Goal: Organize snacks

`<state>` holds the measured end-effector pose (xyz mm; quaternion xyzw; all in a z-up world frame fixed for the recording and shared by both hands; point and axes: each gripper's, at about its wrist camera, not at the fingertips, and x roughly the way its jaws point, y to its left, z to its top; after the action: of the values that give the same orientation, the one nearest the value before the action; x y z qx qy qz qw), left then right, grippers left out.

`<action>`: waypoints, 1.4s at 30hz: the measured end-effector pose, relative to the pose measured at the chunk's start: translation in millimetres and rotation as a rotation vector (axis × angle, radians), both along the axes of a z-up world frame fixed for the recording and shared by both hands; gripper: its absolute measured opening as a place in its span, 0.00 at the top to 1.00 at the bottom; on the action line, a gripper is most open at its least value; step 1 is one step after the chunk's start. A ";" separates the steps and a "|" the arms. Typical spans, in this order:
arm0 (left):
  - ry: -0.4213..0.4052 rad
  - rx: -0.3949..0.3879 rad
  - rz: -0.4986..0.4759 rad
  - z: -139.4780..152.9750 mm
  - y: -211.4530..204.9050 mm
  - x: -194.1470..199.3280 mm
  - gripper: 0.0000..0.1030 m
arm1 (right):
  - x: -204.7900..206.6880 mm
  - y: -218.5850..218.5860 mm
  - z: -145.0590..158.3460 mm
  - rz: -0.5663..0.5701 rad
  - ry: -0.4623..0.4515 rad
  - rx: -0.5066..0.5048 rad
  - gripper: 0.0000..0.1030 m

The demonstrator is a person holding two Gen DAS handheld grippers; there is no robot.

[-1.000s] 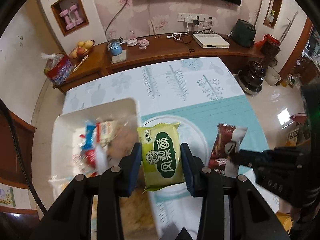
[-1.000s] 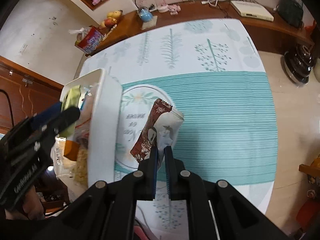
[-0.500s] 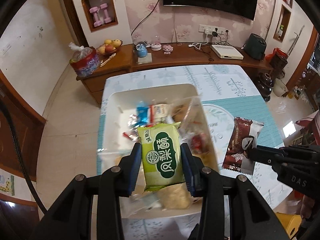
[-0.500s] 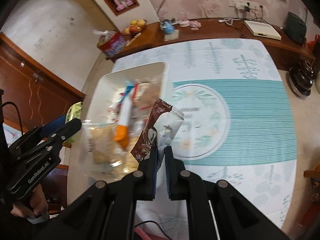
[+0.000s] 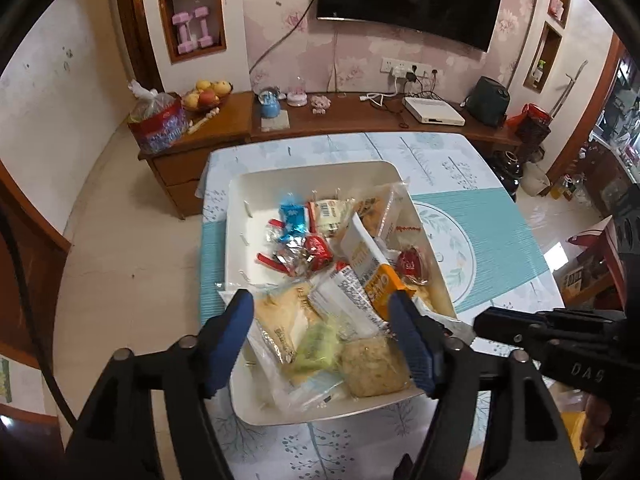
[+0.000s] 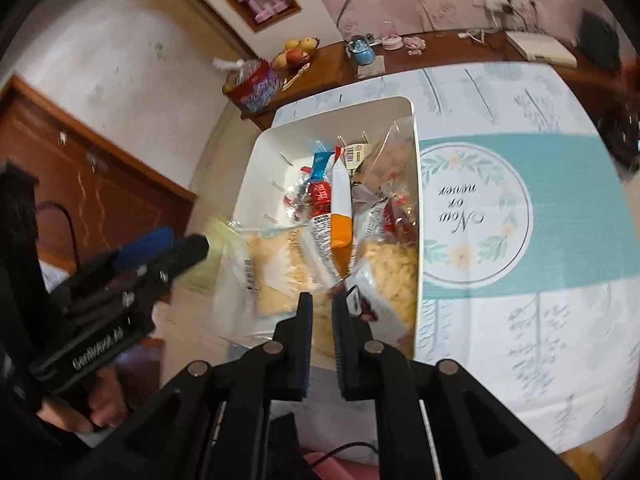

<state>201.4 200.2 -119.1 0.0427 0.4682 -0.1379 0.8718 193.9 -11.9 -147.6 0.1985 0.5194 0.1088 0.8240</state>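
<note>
In the left wrist view the left tool [image 5: 322,334] stands with its blue pads wide apart — the jaws have just been opening — and nothing is pressed between them. A blurred green packet [image 5: 316,346] shows just below, over the near end of the white bin [image 5: 320,172]. It could slide off the heaped bags toward the low near rim rather than settle. In the right wrist view the right tool [image 6: 322,312] is all but closed, nipping the edge of the brown-and-white snack packet [image 6: 378,308] over the bin's lower right corner. Released there, that packet could catch on the crowded pile — the orange-and-white packet [image 6: 341,216] stands on edge just beyond — or tip over the side wall onto the worktop [image 6: 560,208].
</note>
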 end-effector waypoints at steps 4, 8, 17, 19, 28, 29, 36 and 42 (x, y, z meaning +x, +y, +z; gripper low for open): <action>0.012 -0.006 -0.005 0.5 9.3 -8.9 0.22 | -8.3 -8.4 1.6 -0.044 0.015 -0.018 0.84; 0.053 0.036 0.101 -1.9 21.0 -16.5 0.22 | -26.0 -19.9 6.9 -0.074 0.003 -0.066 0.72; 0.079 -0.016 0.171 13.1 23.5 -65.7 0.17 | -79.4 -58.5 10.8 -0.180 -0.023 -0.204 0.52; 0.071 -0.052 0.160 24.8 9.9 -77.1 0.13 | -97.9 -73.9 18.6 -0.217 -0.039 -0.223 0.44; -0.008 -0.139 0.057 72.6 -75.4 -139.0 0.01 | -163.4 -123.8 83.9 -0.237 -0.138 -0.283 0.16; -0.021 -0.131 0.054 75.1 -83.5 -145.7 0.01 | -171.9 -121.5 92.4 -0.214 -0.157 -0.306 0.15; -0.126 -0.018 0.125 86.3 -124.0 -188.1 0.01 | -227.3 -98.6 112.7 -0.157 -0.235 -0.345 0.01; -0.171 0.028 0.203 86.3 -132.0 -203.2 0.01 | -240.2 -110.0 109.5 -0.184 -0.251 -0.379 0.00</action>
<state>-1.8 68.3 -32.9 0.0186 0.3962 -0.0382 0.9172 -46.3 -122.0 -38.2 0.0716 0.4040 -0.0423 0.9110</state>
